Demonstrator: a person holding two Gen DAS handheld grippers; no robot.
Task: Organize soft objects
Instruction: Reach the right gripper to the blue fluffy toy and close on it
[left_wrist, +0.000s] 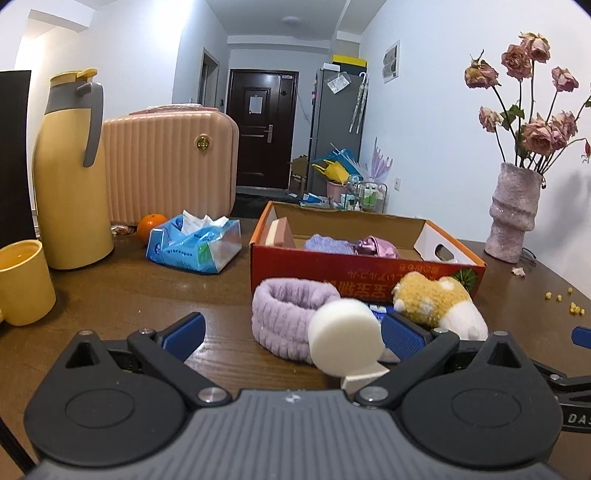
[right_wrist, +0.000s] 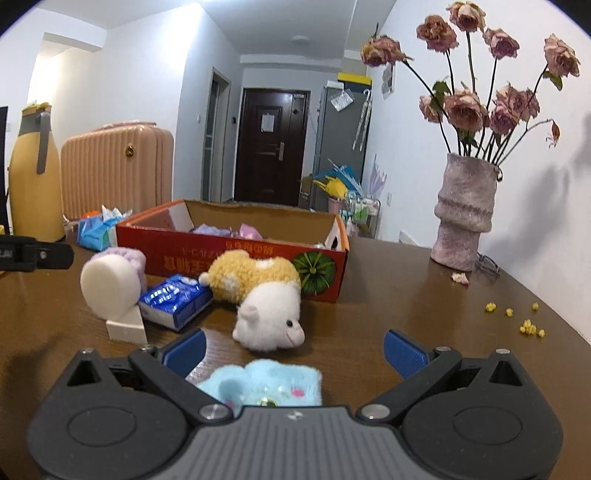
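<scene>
A red cardboard box (left_wrist: 364, 264) (right_wrist: 236, 251) sits on the brown table and holds purple and pink soft items (left_wrist: 351, 245). In front of it lie a lilac fuzzy headband (left_wrist: 288, 317) (right_wrist: 125, 258), a white round sponge (left_wrist: 345, 339) (right_wrist: 109, 290) and a yellow-and-white plush animal (left_wrist: 439, 299) (right_wrist: 262, 295). My left gripper (left_wrist: 293, 334) is open, with the sponge and headband between its blue fingers. My right gripper (right_wrist: 295, 349) is open over a light blue knitted sock (right_wrist: 264, 382), just short of the plush.
A blue tissue pack (right_wrist: 175, 301) lies beside the sponge. At left stand a yellow mug (left_wrist: 22, 282), a yellow thermos (left_wrist: 70, 170), a pink case (left_wrist: 170, 162), an orange (left_wrist: 149, 225) and a tissue bag (left_wrist: 194, 242). A vase of dried roses (right_wrist: 463, 214) stands right, yellow crumbs (right_wrist: 528, 325) nearby.
</scene>
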